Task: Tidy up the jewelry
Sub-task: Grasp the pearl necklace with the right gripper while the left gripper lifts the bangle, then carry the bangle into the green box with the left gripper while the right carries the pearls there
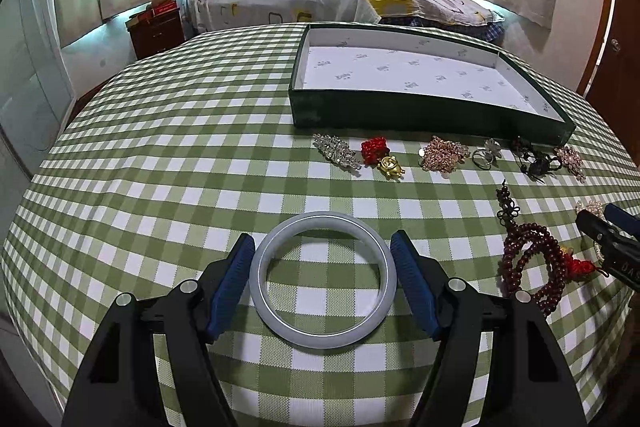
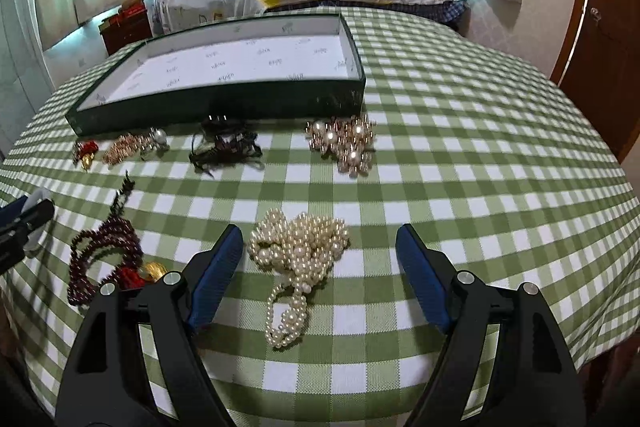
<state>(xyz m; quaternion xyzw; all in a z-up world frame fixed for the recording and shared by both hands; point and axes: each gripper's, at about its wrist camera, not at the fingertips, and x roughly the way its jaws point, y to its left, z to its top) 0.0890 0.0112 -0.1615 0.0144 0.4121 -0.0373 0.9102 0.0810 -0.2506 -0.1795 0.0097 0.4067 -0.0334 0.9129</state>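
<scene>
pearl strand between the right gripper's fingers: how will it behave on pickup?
Likely floppy: the pearl necklace lies in a loose heap on the checked tablecloth, with a loop trailing toward the camera, so parts would probably dangle. Round glossy beads may slip off the pads. The right gripper stands wide around the heap, pads not touching it, so a pinch may catch only some strands.

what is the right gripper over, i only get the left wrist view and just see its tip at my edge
Observer: A pearl necklace, heaped on the cloth. It lies between the right gripper's open jaws, with neither pad touching it.
Operator: ok and is anything lying right of the brooch by the box
Observer: No. Past the brooch there is only checked cloth out to the table's edge.
</scene>
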